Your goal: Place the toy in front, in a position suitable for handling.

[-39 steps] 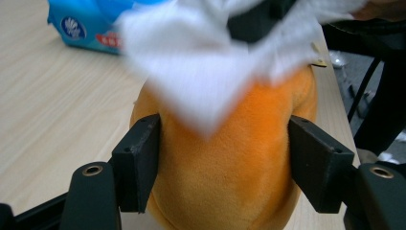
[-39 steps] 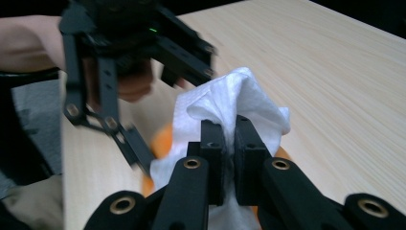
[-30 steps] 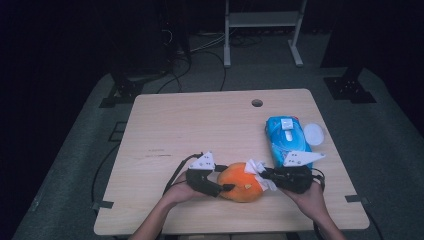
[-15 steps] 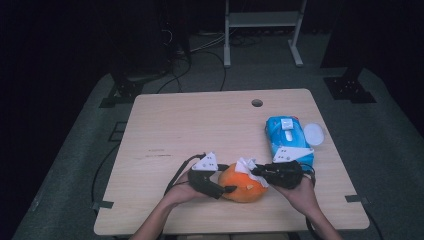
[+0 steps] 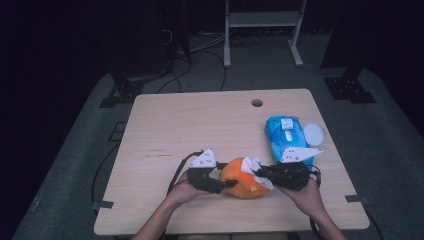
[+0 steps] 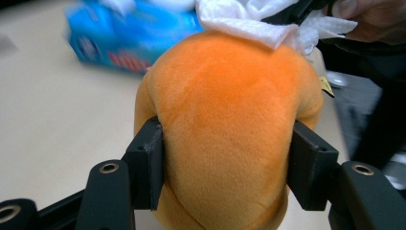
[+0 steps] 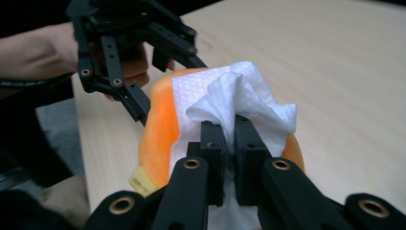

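An orange plush toy (image 5: 243,179) lies near the table's front edge, between the two grippers. My left gripper (image 5: 226,184) has it from the left. Its jaws have just been closing, and in the left gripper view both pads (image 6: 148,163) press into the plush's (image 6: 225,120) sides. My right gripper (image 5: 260,175) comes in from the right, shut on a crumpled white tissue (image 5: 250,165). In the right gripper view the tissue (image 7: 239,96) bunches up from between the closed jaws (image 7: 230,129) and drapes over the top of the plush (image 7: 160,129).
A blue pack of wipes (image 5: 286,137) lies just behind the right hand, with a white round lid (image 5: 313,133) beside it. The wooden table (image 5: 200,125) has a small hole (image 5: 257,103) near its far edge. Cables and a metal stand are on the floor beyond.
The right gripper with the tissue has shifted slightly left over the plush. The left gripper has stayed at the plush's left side, its jaws now pressed on it.
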`<action>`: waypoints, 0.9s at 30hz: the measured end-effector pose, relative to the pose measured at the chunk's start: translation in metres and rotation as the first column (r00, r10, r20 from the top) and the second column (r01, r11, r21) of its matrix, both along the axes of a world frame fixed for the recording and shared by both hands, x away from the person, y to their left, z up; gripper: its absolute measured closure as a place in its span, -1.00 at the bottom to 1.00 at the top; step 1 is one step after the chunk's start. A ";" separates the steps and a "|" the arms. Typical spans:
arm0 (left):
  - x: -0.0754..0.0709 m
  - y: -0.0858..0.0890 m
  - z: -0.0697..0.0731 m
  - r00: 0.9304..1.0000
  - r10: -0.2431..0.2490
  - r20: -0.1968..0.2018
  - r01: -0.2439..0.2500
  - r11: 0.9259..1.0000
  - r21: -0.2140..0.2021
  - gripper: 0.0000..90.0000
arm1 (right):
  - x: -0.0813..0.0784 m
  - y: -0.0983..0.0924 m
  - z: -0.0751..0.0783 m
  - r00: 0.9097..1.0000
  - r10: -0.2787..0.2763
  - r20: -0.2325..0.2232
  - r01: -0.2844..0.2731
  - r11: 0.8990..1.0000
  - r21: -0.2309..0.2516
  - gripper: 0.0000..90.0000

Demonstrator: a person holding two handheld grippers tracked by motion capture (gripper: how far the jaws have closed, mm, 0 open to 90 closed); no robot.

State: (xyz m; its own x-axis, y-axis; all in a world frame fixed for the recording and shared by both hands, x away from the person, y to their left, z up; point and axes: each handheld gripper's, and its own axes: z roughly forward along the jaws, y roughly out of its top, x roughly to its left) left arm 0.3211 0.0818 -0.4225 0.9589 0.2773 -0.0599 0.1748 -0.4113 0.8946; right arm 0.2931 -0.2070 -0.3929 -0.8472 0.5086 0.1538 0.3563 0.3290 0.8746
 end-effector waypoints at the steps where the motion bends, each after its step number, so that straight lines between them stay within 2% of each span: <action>1: 0.000 0.000 0.003 0.999 0.009 0.048 -0.009 1.000 -0.015 -0.12 | 0.000 0.000 0.000 1.000 0.000 0.000 0.000 1.000 0.000 0.86; 2: 0.002 0.002 0.005 0.996 0.021 0.088 -0.019 0.999 -0.032 -0.12 | 0.004 0.000 0.007 0.999 -0.015 0.029 0.015 1.000 0.011 0.86; 4: 0.006 0.005 0.003 0.993 0.035 0.116 -0.030 0.999 -0.038 -0.12 | 0.008 0.003 0.009 0.999 -0.018 0.043 0.018 1.000 0.009 0.86; 5: 0.008 0.007 0.002 0.989 0.045 0.144 -0.041 0.999 -0.027 -0.12 | 0.011 0.005 0.009 0.998 -0.023 0.055 0.023 1.000 0.006 0.86; 7: 0.010 0.008 0.001 0.988 0.052 0.142 -0.049 0.999 -0.019 -0.18 | 0.015 0.008 0.006 0.998 -0.029 0.054 0.029 1.000 0.003 0.86; 8: 0.015 0.010 -0.004 0.993 0.069 0.095 -0.071 0.997 0.012 -0.29 | 0.023 0.014 -0.003 0.998 -0.037 0.046 0.038 0.999 -0.028 0.86; 9: 0.019 0.011 -0.008 0.997 0.068 0.034 -0.070 0.997 0.044 -0.41 | 0.026 0.016 -0.008 0.998 -0.041 0.043 0.044 0.998 -0.051 0.87; 10: 0.021 0.012 -0.011 0.998 0.064 -0.001 -0.064 0.997 0.051 -0.54 | 0.030 0.018 -0.018 0.999 -0.038 0.022 0.039 0.997 -0.060 0.87; 11: 0.022 0.014 -0.013 0.997 0.072 -0.025 -0.071 0.996 0.045 -0.60 | 0.031 0.018 -0.022 0.999 -0.032 0.009 0.032 0.998 -0.053 0.87; 12: 0.022 0.014 -0.013 0.997 0.072 -0.025 -0.071 0.996 0.045 -0.65 | 0.031 0.018 -0.022 0.999 -0.032 0.009 0.032 0.998 -0.053 0.87; 13: 0.023 0.016 -0.014 0.995 0.083 -0.047 -0.081 0.996 0.041 -0.73 | 0.029 0.018 -0.026 1.000 -0.026 0.015 0.027 0.998 -0.064 0.87; 14: 0.026 0.017 -0.016 0.991 0.090 -0.102 -0.085 0.995 0.047 -0.75 | 0.027 0.018 -0.024 0.999 -0.027 0.021 0.028 0.997 -0.079 0.87; 15: 0.026 0.017 -0.016 0.991 0.090 -0.102 -0.085 0.995 0.047 -0.76 | 0.027 0.018 -0.024 0.999 -0.027 0.021 0.028 0.997 -0.079 0.87; 16: 0.027 0.017 -0.019 0.985 0.096 -0.141 -0.090 0.995 0.051 -0.75 | 0.023 0.020 -0.022 0.999 -0.023 0.036 0.027 0.994 -0.106 0.87; 17: 0.028 0.017 -0.020 0.984 0.094 -0.154 -0.087 0.995 0.050 -0.71 | 0.021 0.020 -0.022 0.999 -0.022 0.038 0.026 0.993 -0.114 0.87; 18: 0.026 0.017 -0.019 0.987 0.087 -0.133 -0.080 0.995 0.056 -0.62 | 0.019 0.021 -0.021 0.999 -0.025 0.039 0.029 0.993 -0.118 0.87; 19: 0.026 0.017 -0.019 0.987 0.087 -0.133 -0.080 0.995 0.056 -0.51 | 0.019 0.021 -0.021 0.999 -0.025 0.039 0.029 0.993 -0.118 0.87; 20: 0.021 0.016 -0.014 0.994 0.073 -0.078 -0.068 0.995 0.070 -0.46 | 0.014 0.025 -0.017 0.998 -0.016 0.065 0.024 0.992 -0.126 0.87; 21: 0.021 0.016 -0.014 0.994 0.073 -0.078 -0.068 0.995 0.070 -0.42 | 0.014 0.025 -0.017 0.998 -0.016 0.065 0.024 0.992 -0.126 0.87; 23: 0.016 0.012 -0.011 0.999 0.041 -0.008 -0.040 0.995 0.090 -0.40 | 0.009 0.031 -0.011 0.996 0.002 0.091 0.010 0.992 -0.129 0.87; 24: 0.012 0.007 -0.010 0.999 0.016 0.037 -0.020 0.994 0.109 -0.37 | 0.007 0.037 -0.005 0.994 0.040 0.101 -0.030 0.995 -0.095 0.87; 26: 0.006 0.001 -0.009 0.996 -0.009 0.090 -0.003 0.991 0.136 -0.37 | 0.006 0.045 0.000 0.990 0.061 0.127 -0.047 0.993 -0.108 0.87; 27: 0.005 0.000 -0.009 0.995 -0.009 0.096 -0.004 0.990 0.138 -0.37 | 0.005 0.051 0.001 0.988 0.069 0.138 -0.051 0.991 -0.126 0.87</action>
